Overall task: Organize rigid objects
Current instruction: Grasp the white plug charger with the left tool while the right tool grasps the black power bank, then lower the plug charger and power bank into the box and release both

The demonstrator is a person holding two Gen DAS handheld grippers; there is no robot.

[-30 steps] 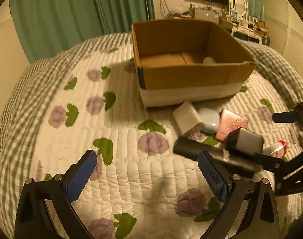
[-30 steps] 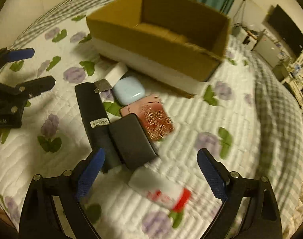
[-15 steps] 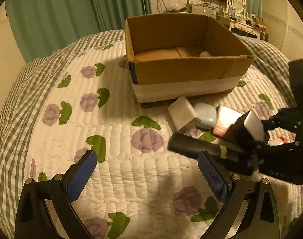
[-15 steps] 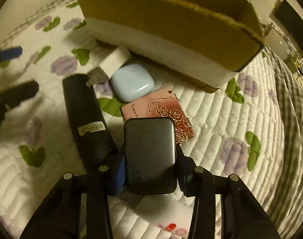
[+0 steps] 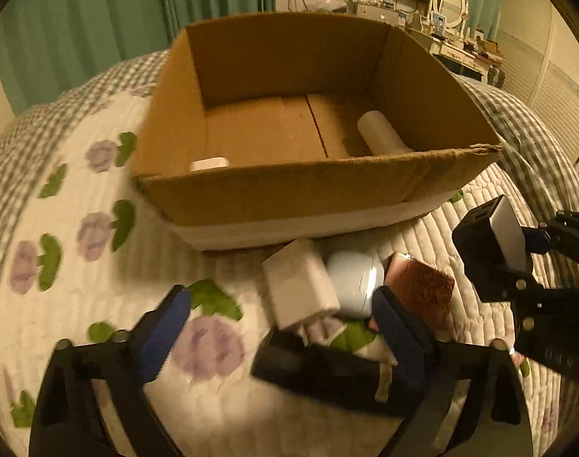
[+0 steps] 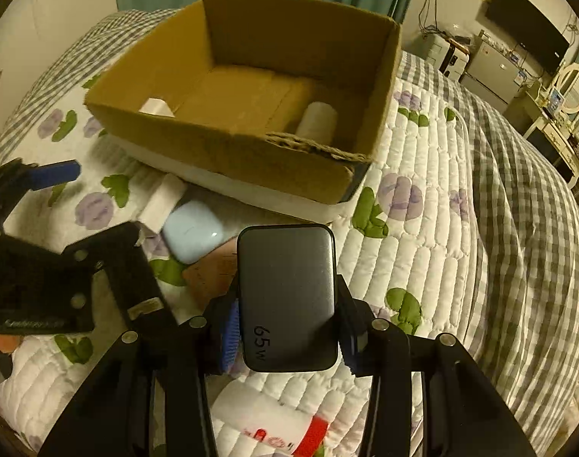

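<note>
My right gripper is shut on a dark grey 65W charger and holds it above the quilt, in front of the cardboard box; the charger also shows in the left wrist view. My left gripper is open and empty, low over the pile: a white block, a pale blue case, a pink card box and a black cylinder. The box holds a white cylinder and a small white item.
A white tube with a red cap lies under my right gripper. The flowered quilt covers the bed; a checked blanket lies to the right. Furniture and a TV stand at the far wall.
My right gripper closed on the charger and lifted it off the pile toward the box. My left gripper moved forward, closer to the box and over the pile.
</note>
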